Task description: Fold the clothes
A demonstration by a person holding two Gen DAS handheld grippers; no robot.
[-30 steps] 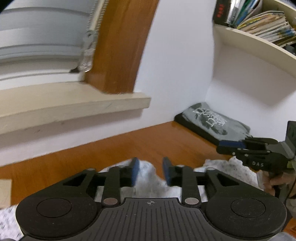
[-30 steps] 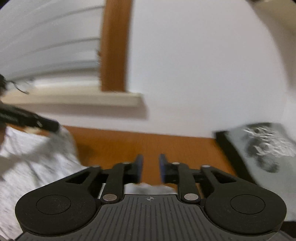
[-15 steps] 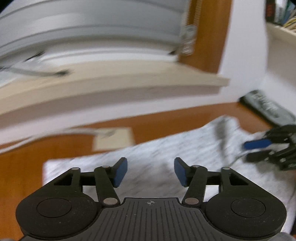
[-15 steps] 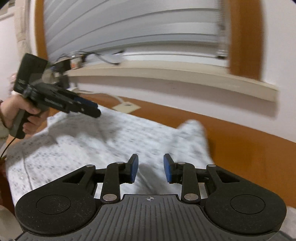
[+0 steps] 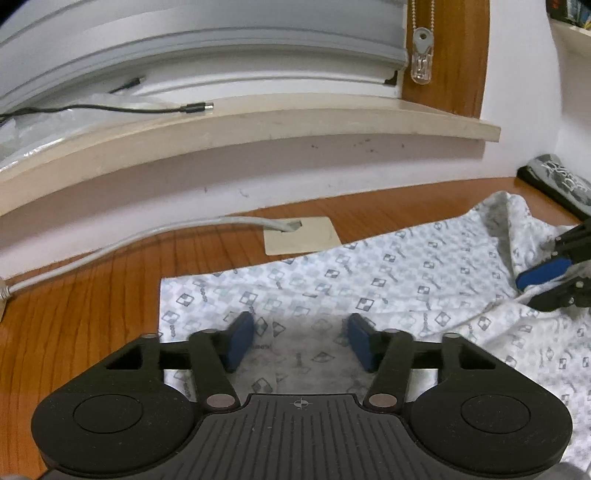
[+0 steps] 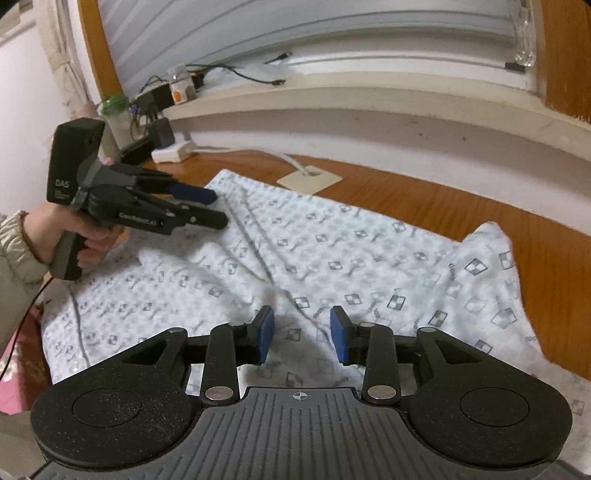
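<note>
Lying spread across the wooden counter (image 5: 92, 314), the white patterned garment (image 5: 369, 280) sits directly under both claws. The left claw (image 5: 301, 341) hangs over the garment's near-left part with its jaws apart; they have just been closing, and only flat cloth shows in the gap, not pinched. The right claw (image 6: 302, 334) hovers over a crease in the cloth, jaws also apart and gripping nothing. Ahead of the left claw, past the garment's far edge, a beige cable plate (image 5: 301, 235) is set into the counter, and a grey cable (image 5: 147, 236) runs from it off to the left. Beyond that rises a pale sill (image 5: 258, 129) under a grey blind (image 5: 184, 33), with a thin black wire (image 5: 110, 108) lying on it and a clear pull (image 5: 421, 59) hanging from a bead chain. Far to the right of the left claw, a folded grey printed shirt (image 5: 561, 181) lies by the wall, well apart from the garment. To the far left of the right claw, a hand (image 6: 81, 236) in a pale sleeve (image 6: 14, 251) grips the left claw's handle, and behind it a white power strip (image 6: 173, 151), adapters and a green-lidded jar (image 6: 114, 114) crowd the counter's corner.
</note>
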